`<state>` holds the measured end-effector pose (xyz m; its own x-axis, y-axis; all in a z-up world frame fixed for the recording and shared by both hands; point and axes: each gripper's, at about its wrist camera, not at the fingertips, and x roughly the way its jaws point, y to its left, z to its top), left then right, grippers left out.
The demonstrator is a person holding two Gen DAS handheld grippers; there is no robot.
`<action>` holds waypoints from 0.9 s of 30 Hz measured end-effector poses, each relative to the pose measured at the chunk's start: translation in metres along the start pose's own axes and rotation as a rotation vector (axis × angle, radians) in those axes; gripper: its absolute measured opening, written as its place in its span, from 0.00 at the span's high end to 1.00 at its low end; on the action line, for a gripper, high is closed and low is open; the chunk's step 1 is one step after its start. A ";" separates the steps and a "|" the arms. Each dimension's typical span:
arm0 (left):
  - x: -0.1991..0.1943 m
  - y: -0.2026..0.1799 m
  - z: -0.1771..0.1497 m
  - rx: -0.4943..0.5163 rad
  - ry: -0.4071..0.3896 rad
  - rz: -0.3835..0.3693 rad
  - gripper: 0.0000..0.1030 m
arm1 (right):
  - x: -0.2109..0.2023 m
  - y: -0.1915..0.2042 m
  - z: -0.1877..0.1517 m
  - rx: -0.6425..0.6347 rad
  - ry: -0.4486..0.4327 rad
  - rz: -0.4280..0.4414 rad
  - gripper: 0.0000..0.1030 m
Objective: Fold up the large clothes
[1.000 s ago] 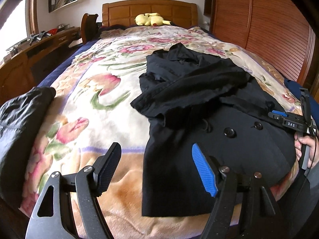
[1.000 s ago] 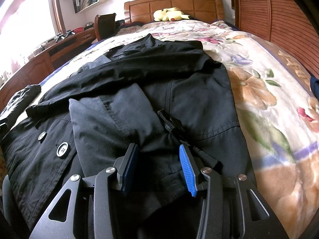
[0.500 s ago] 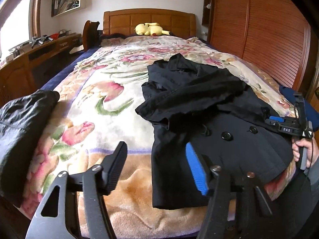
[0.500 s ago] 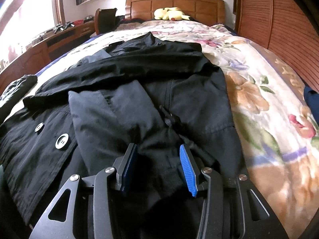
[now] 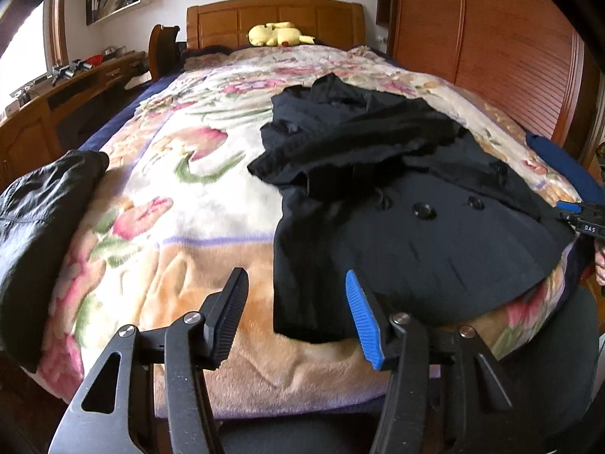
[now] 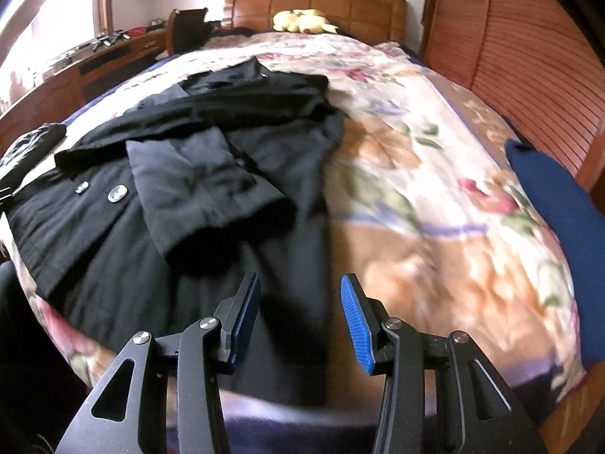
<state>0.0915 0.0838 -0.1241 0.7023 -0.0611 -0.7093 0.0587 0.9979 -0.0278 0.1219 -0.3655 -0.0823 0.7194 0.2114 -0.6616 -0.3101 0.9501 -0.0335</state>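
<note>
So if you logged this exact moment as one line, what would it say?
task: fold coat | left gripper: open | right gripper: open | black coat: on floral bedspread, sleeves folded in

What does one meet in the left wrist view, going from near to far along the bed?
Open left gripper → hem of the black buttoned coat → sleeve folded across the coat → bare flowered blanket → yellow plush toy → wooden headboard.

The right gripper (image 6: 298, 317) has drawn back from the black coat (image 6: 196, 174) toward the foot of the bed (image 6: 435, 196), its fingers now spread wider and empty. The left gripper (image 5: 295, 314) has pulled back slightly too.
</note>
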 end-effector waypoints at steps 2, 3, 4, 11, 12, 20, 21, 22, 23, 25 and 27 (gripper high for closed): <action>0.001 0.002 -0.001 -0.001 0.006 0.003 0.46 | 0.001 -0.005 -0.004 0.018 0.021 0.008 0.52; 0.001 0.003 -0.001 -0.003 0.009 0.004 0.46 | 0.001 -0.007 -0.006 0.025 0.029 0.017 0.52; 0.002 0.003 -0.001 -0.005 0.011 0.006 0.46 | 0.002 -0.008 -0.009 0.029 0.036 0.025 0.52; 0.008 0.008 -0.003 -0.009 0.032 0.006 0.47 | 0.012 -0.009 -0.015 0.030 0.007 0.042 0.48; 0.008 0.009 -0.004 -0.013 0.031 -0.004 0.52 | 0.013 -0.009 -0.016 0.030 0.007 0.045 0.48; 0.014 0.010 -0.007 -0.035 0.050 -0.023 0.54 | 0.019 -0.009 -0.014 0.014 0.022 0.055 0.48; 0.015 0.010 -0.006 -0.036 0.052 -0.023 0.54 | 0.019 -0.009 -0.014 0.016 0.021 0.055 0.48; 0.016 0.010 -0.005 -0.038 0.053 -0.023 0.54 | 0.019 -0.009 -0.015 0.019 0.020 0.055 0.48; 0.016 0.010 -0.005 -0.037 0.053 -0.024 0.54 | 0.019 -0.009 -0.015 0.019 0.019 0.054 0.48; 0.017 0.009 -0.005 -0.040 0.055 -0.031 0.54 | 0.019 -0.008 -0.016 0.017 0.018 0.053 0.48; 0.016 0.008 -0.006 -0.043 0.055 -0.054 0.61 | 0.017 -0.007 -0.016 0.014 0.014 0.052 0.50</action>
<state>0.0991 0.0906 -0.1396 0.6587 -0.1144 -0.7437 0.0638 0.9933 -0.0963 0.1260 -0.3719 -0.1057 0.6938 0.2578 -0.6724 -0.3384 0.9409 0.0115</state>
